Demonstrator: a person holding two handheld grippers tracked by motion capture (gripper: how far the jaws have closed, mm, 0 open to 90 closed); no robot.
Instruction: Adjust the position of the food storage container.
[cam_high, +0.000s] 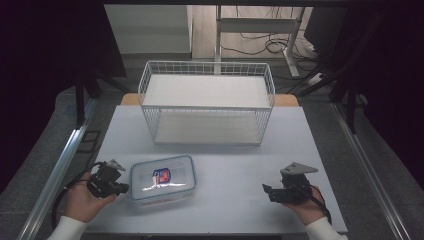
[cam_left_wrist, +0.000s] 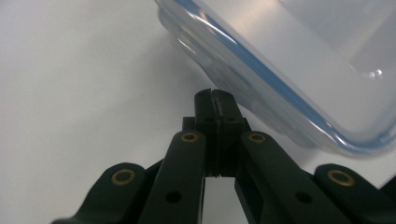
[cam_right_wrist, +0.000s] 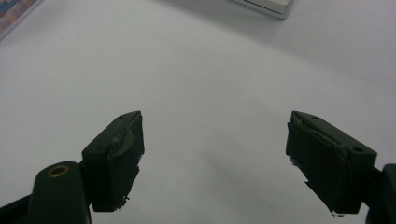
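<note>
A clear plastic food box (cam_high: 162, 178) with a blue-rimmed lid and a red-and-blue label lies on the white table, front left. My left gripper (cam_high: 120, 188) sits just left of the box, nearly touching its side. Seen from the left gripper view, its jaws are pressed together with nothing between them, and the tips of the left gripper (cam_left_wrist: 215, 95) rest close beside the box's rounded corner (cam_left_wrist: 299, 88). My right gripper (cam_high: 267, 191) rests at the front right, well away from the box. It (cam_right_wrist: 215, 135) stands wide open over bare table.
A white wire basket shelf (cam_high: 207, 102) with two levels stands at the back middle of the table (cam_high: 230, 165). Its base corner (cam_right_wrist: 266, 5) shows at the top of the right gripper view. Dark curtains and metal rails flank the table.
</note>
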